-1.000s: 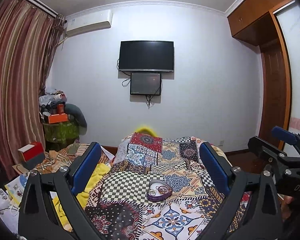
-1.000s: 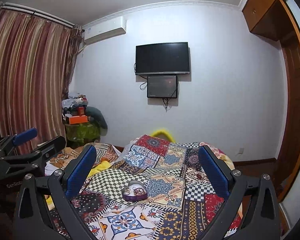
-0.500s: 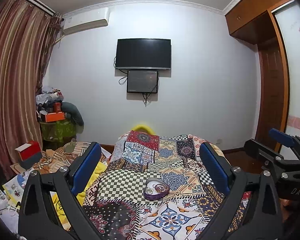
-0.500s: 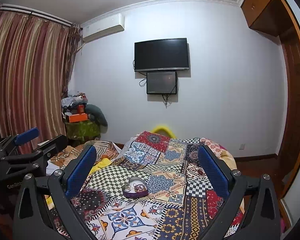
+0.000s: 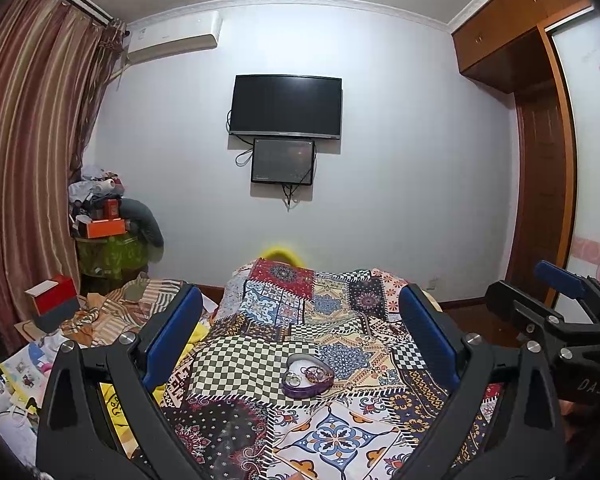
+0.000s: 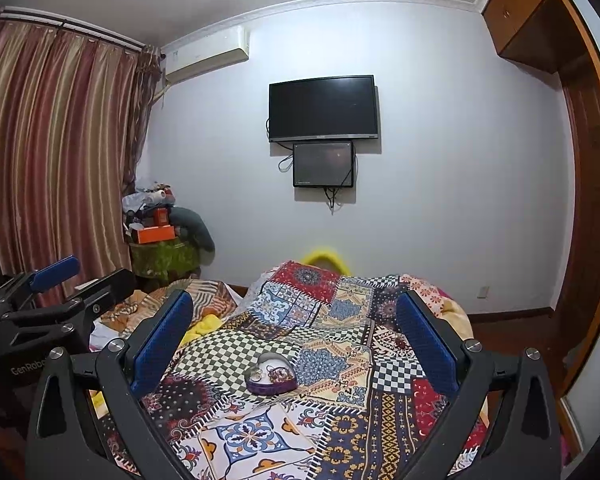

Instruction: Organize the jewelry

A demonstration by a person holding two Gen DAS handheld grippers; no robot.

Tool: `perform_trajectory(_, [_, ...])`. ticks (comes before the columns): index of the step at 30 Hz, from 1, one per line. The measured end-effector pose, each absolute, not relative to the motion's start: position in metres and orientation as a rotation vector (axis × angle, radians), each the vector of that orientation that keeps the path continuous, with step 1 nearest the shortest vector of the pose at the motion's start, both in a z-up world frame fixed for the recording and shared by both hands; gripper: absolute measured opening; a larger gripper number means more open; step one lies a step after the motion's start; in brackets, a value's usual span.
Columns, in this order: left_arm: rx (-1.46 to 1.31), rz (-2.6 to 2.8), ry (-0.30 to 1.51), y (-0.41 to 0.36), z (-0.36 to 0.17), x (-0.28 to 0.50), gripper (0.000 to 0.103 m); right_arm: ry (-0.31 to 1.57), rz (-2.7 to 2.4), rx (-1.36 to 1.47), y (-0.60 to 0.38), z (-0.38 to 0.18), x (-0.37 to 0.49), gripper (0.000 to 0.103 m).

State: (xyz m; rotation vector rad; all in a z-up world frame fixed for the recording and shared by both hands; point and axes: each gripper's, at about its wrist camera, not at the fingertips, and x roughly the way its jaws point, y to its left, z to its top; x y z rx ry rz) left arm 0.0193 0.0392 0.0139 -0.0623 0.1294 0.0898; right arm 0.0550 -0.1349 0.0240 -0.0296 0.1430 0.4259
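A purple heart-shaped jewelry box [image 5: 307, 376] lies open on the patchwork bedspread [image 5: 332, 320], with rings and a beaded piece inside; the right wrist view shows the same box [image 6: 271, 378]. My left gripper [image 5: 300, 320] is held above the bed, short of the box, open with nothing between its blue pads. My right gripper [image 6: 292, 320] is likewise open and empty, hovering short of the box. The right gripper's side [image 5: 560, 304] shows at the right edge of the left wrist view, and the left gripper's side [image 6: 56, 300] at the left edge of the right wrist view.
A cluttered green stand [image 5: 108, 252] with an orange box stands by the striped curtain [image 5: 28, 160]. Papers, cloth and a red box [image 5: 52, 300] litter the floor left of the bed. A TV [image 5: 286, 106] hangs on the far wall; a wooden wardrobe [image 5: 548, 160] is at right.
Both cameras have tilted up and back slightly, so the box sits a little lower and farther in view. Both grippers stay open.
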Motion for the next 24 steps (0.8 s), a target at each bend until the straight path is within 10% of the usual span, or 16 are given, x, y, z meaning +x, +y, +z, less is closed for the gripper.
perform_trajectory(24, [-0.05,0.068,0.149,0.0354,0.0071,0.02,0.099,0.14,0.419,-0.026,-0.1354,0.0224,0.0559,0.101])
